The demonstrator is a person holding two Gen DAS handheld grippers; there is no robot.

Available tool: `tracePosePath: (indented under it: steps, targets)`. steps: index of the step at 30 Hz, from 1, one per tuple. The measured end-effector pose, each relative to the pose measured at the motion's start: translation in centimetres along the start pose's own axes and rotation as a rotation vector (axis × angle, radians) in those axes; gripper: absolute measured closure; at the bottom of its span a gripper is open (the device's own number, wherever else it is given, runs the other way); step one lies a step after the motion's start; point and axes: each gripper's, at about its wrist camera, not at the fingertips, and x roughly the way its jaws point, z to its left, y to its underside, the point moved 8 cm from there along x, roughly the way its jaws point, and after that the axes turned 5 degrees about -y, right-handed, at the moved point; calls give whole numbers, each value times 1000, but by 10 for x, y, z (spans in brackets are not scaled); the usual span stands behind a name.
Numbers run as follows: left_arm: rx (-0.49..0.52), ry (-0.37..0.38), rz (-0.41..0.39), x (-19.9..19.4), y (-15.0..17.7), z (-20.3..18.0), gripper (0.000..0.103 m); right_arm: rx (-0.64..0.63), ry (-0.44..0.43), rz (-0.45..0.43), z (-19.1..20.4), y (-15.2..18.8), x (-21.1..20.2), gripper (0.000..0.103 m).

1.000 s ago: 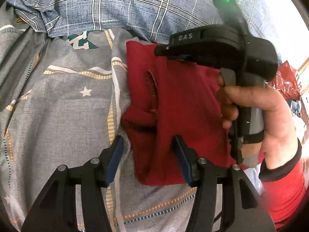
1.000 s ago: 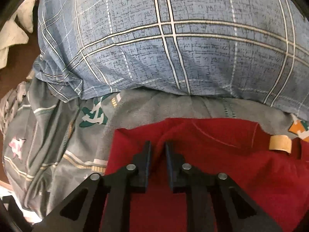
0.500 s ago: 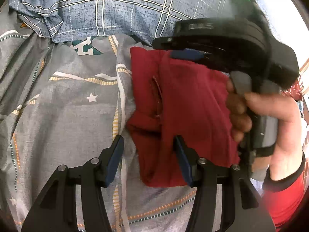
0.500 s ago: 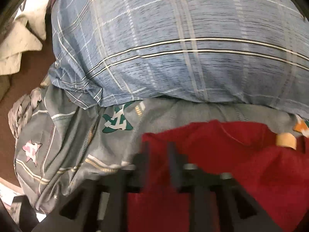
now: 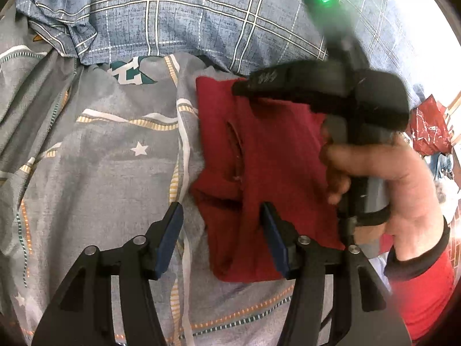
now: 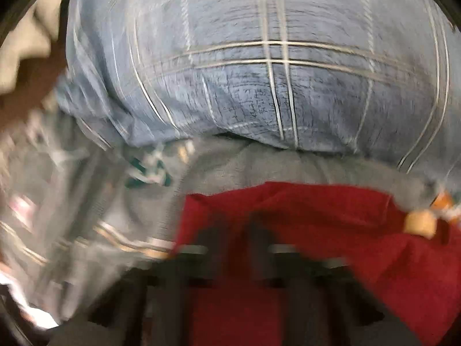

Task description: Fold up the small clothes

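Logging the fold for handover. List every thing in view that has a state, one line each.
Red garment: partly folded, lying on the bedsheet.
Left gripper: open, jaws astride the garment's near left part, pads not pressing it.
Right gripper: shut, over the garment's far edge; grip on cloth too blurred to tell.
Grey patterned bedsheet: spread, wrinkled.
Blue plaid pillow: lying beyond the garment.

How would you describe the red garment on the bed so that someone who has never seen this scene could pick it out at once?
Start at the big blue checked pillow at the head of the bed, then drop to the grey patterned bedsheet with stars and striped bands just below it. There lies the small dark red fabric garment, folded into a rough rectangle. It is the only plain, deep red cloth on the grey sheet.
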Motion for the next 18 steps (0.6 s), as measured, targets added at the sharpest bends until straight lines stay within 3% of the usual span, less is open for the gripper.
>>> tracePosePath:
  steps: [3,7,10,11,12,13,14,15,18]
  targets:
    - [-13,1,8,1,0,2,46,-9,0,-16,4,1,3,99]
    - [-13,-6,2,2,0,1,44,21,-142,-73,19,-7,-17,103]
    - [-27,-2,11,3,1,3,42,22,-21,-8,6,-5,4,100]
    - [-32,3,12,1,1,4,42,63,-66,-4,3,-3,4,96]
    - [-32,7,9,0,1,4,42,104,-121,-24,2,-2,-3,91]
    - [-30,7,3,-2,1,5,42,116,-142,-37,2,-1,-10,65]
    - [-30,5,1,-3,1,6,41,109,-137,-47,3,0,-19,48]
    - [-34,4,4,-3,1,6,38,99,-118,-51,4,1,-24,22]
    - [-58,24,21,0,1,6,37,24,-46,-12,16,6,-28,19]
